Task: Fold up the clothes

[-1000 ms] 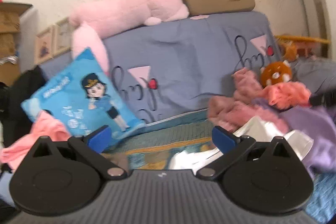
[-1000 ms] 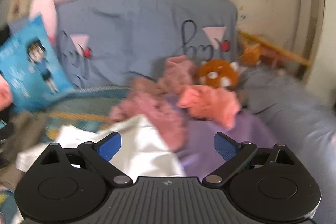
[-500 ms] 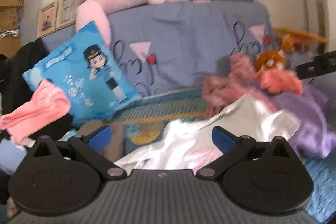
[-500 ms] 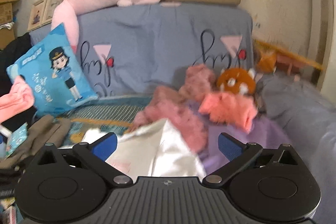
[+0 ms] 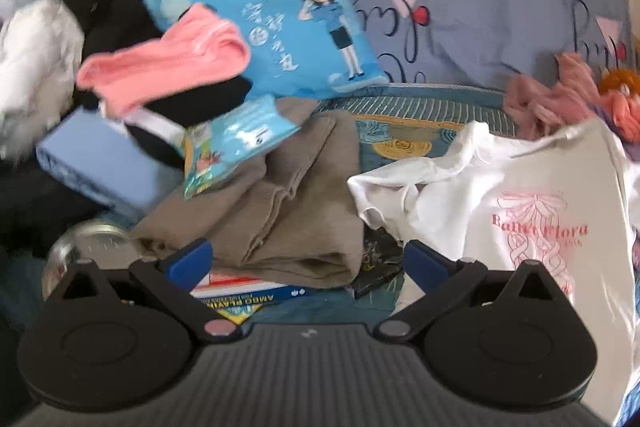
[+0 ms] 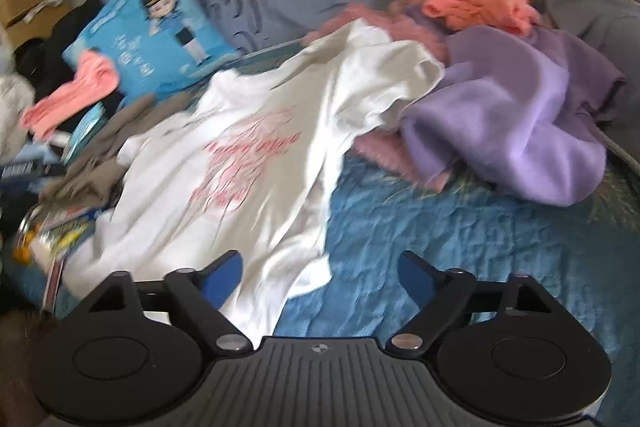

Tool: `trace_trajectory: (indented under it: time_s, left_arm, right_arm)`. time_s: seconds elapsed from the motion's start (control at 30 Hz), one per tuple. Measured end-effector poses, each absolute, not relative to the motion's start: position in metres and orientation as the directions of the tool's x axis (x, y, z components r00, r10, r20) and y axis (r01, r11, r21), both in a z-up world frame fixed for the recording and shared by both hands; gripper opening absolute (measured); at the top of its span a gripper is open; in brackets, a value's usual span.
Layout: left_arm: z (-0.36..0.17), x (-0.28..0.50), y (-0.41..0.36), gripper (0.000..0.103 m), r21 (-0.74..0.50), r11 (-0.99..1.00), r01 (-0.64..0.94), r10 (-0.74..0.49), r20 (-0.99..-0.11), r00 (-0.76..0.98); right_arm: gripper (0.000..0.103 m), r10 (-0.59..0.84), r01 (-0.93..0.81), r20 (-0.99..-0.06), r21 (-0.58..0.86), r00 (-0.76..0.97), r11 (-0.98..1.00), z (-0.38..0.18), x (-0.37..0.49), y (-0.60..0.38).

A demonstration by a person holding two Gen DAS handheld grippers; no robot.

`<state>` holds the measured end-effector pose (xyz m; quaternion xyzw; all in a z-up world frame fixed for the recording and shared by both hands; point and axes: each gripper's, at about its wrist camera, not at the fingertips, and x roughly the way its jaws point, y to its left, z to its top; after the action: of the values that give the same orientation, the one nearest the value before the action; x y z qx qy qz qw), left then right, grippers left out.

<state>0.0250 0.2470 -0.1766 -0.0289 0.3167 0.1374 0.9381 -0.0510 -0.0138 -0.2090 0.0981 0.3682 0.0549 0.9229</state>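
Note:
A white T-shirt (image 6: 256,163) with a pink print lies rumpled across the blue bedspread (image 6: 460,251); in the left wrist view the same white T-shirt (image 5: 520,211) fills the right side. My right gripper (image 6: 322,277) hangs just above the shirt's lower hem, its jaws closing, and no cloth is pinched between the blue pads. My left gripper (image 5: 308,261) is open above a folded brown garment (image 5: 280,211), left of the shirt's collar. A purple garment (image 6: 508,119) is heaped to the right of the shirt.
A blue cartoon cushion (image 5: 280,23) leans on the grey-blue bedding (image 5: 480,15). A pink garment (image 5: 168,63), a blue box (image 5: 96,163), a snack packet (image 5: 236,143), books (image 5: 248,295) and dark clothes crowd the left. Fuzzy pink and coral clothes (image 6: 480,7) lie behind.
Both grippers have dropped and tilted down toward the bed, so the wall and plush toy left view. The shirt now lies close under them, and the right jaws have narrowed.

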Motion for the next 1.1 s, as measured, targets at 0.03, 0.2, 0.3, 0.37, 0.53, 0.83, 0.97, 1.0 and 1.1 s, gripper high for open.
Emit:
trace_trajectory:
  time_s: [0.03, 0.2, 0.3, 0.37, 0.53, 0.83, 0.97, 1.0, 1.1]
  left_arm:
    - [-0.179, 0.025, 0.250, 0.103, 0.009, 0.962, -0.275, 0.222, -0.613, 0.758]
    - [-0.184, 0.025, 0.242, 0.103, 0.025, 0.972, -0.232, 0.198, -0.617, 0.762]
    - [-0.184, 0.028, 0.232, 0.103, 0.043, 0.979, -0.201, 0.185, -0.615, 0.767]
    - [-0.185, 0.029, 0.227, 0.103, 0.052, 0.980, -0.190, 0.181, -0.616, 0.767]
    - [-0.184, 0.029, 0.226, 0.103, 0.053, 0.980, -0.194, 0.185, -0.616, 0.766]
    - [-0.188, 0.032, 0.236, 0.103, 0.043, 0.974, -0.224, 0.198, -0.653, 0.731]
    - [-0.194, 0.034, 0.240, 0.103, 0.057, 0.969, -0.239, 0.213, -0.682, 0.700]
    - [-0.195, 0.035, 0.240, 0.103, 0.063, 0.968, -0.242, 0.218, -0.686, 0.694]
    - [-0.198, 0.036, 0.240, 0.103, 0.076, 0.967, -0.245, 0.227, -0.695, 0.682]
  right_arm:
    - [0.070, 0.192, -0.037, -0.675, 0.236, 0.713, 0.971, -0.213, -0.049, -0.013]
    - [0.021, 0.284, -0.017, -0.684, 0.369, 0.672, 0.929, -0.233, -0.033, -0.014]
    - [0.003, 0.280, 0.002, -0.644, 0.400, 0.712, 0.917, -0.228, -0.037, -0.013]
    - [0.003, 0.274, -0.033, -0.594, 0.384, 0.757, 0.923, -0.211, -0.047, -0.013]
    - [0.003, 0.194, -0.023, -0.488, 0.335, 0.851, 0.942, -0.156, -0.086, -0.036]
    - [0.003, -0.131, 0.387, -0.714, 0.207, 0.688, 0.899, -0.182, -0.103, -0.102]
    - [0.010, -0.147, 0.396, -0.767, 0.149, 0.625, 0.906, -0.198, -0.097, -0.090]
    - [0.011, -0.191, 0.421, -0.764, 0.115, 0.617, 0.900, -0.196, -0.096, -0.089]
    - [0.019, -0.340, 0.462, -0.706, -0.019, 0.622, 0.887, -0.179, -0.090, -0.082]
